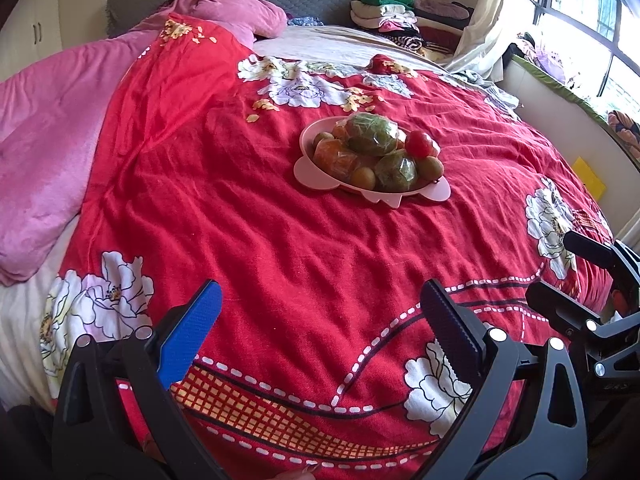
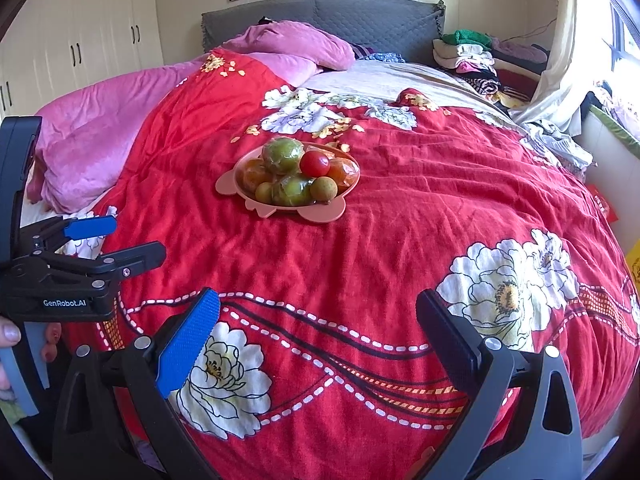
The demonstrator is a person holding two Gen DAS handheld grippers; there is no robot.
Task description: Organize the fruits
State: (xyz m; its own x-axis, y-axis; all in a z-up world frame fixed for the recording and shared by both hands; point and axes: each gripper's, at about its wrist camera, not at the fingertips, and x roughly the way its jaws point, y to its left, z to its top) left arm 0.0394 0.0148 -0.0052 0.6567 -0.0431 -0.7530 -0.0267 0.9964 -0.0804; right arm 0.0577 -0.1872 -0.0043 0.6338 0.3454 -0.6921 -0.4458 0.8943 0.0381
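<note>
A pink plate point(image 1: 308, 172) point(image 2: 320, 212) sits on the red flowered bedspread, heaped with fruit: a wrapped green fruit point(image 1: 370, 134) point(image 2: 282, 154) on top, a red tomato point(image 1: 418, 143) point(image 2: 315, 163), wrapped orange fruit point(image 1: 334, 156) point(image 2: 342, 170) and small brown-green round fruits point(image 1: 363, 178) point(image 2: 323, 189). My left gripper point(image 1: 320, 320) hovers open over the near bedspread, well short of the plate, holding nothing. My right gripper point(image 2: 318, 320) is likewise open and empty, near the bed's foot. Each gripper shows at the other view's edge: the left gripper point(image 2: 120, 240), the right gripper point(image 1: 560, 272).
A pink quilt point(image 1: 52, 152) and pink pillow point(image 1: 236, 12) lie at the left and head of the bed. Folded clothes point(image 1: 384, 16) are stacked at the far right by the grey headboard. A window ledge point(image 1: 560, 88) runs along the right. White wardrobes point(image 2: 80, 32) stand at the left.
</note>
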